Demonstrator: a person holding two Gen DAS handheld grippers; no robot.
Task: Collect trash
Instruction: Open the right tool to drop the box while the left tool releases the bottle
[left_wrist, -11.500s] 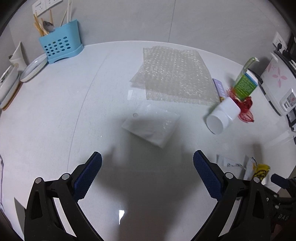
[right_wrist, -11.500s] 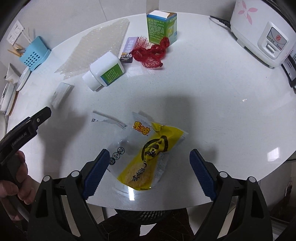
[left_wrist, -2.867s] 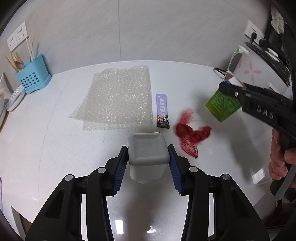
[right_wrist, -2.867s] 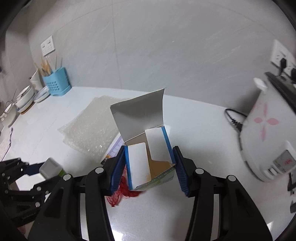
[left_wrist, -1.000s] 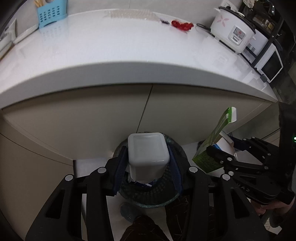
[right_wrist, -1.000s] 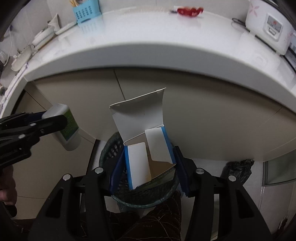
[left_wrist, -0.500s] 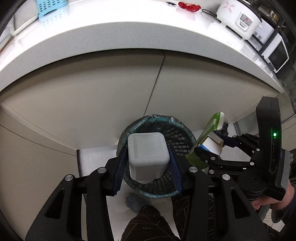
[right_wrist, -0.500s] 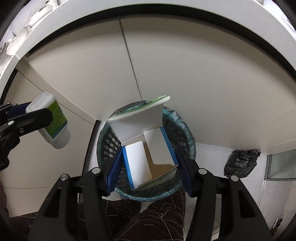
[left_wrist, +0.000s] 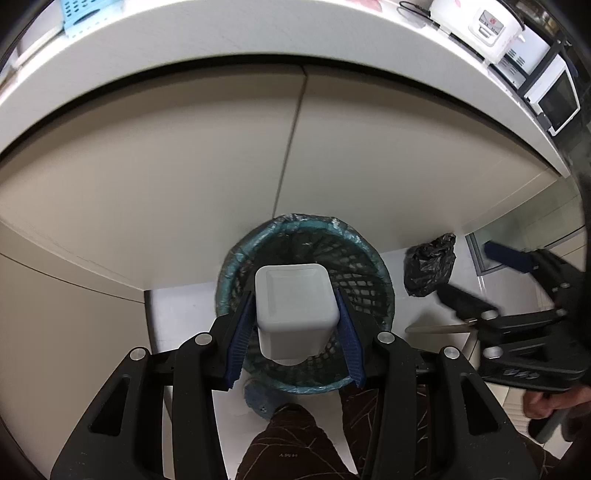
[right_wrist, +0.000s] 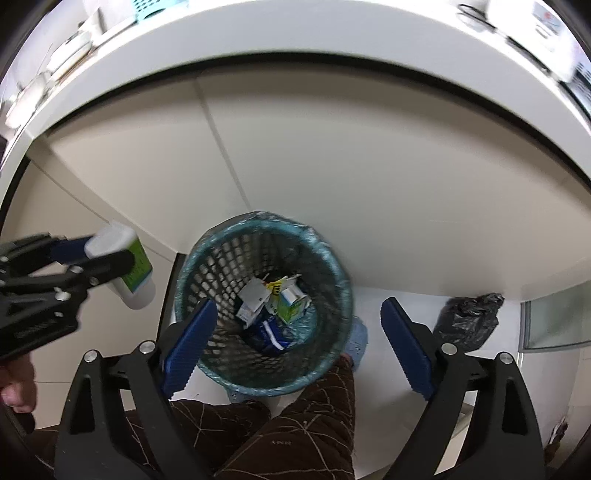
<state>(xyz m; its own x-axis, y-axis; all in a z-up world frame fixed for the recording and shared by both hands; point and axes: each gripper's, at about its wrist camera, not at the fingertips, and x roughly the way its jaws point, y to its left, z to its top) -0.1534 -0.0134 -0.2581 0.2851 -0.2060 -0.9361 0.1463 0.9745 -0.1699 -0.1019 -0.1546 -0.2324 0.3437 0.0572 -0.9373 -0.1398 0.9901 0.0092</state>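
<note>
At the centre of the left wrist view, the left gripper (left_wrist: 295, 334) pinches a white square plastic bottle (left_wrist: 296, 308) between its blue pads, directly above the round teal-lined mesh wastebasket (left_wrist: 380, 280) (it stands on the floor by the beige cabinet). In the right wrist view the right gripper (right_wrist: 295, 345) is spreading, nothing between its jaws; a green-and-white cardboard carton (right_wrist: 290, 304) lies among scraps inside the basket at centre frame.
</note>
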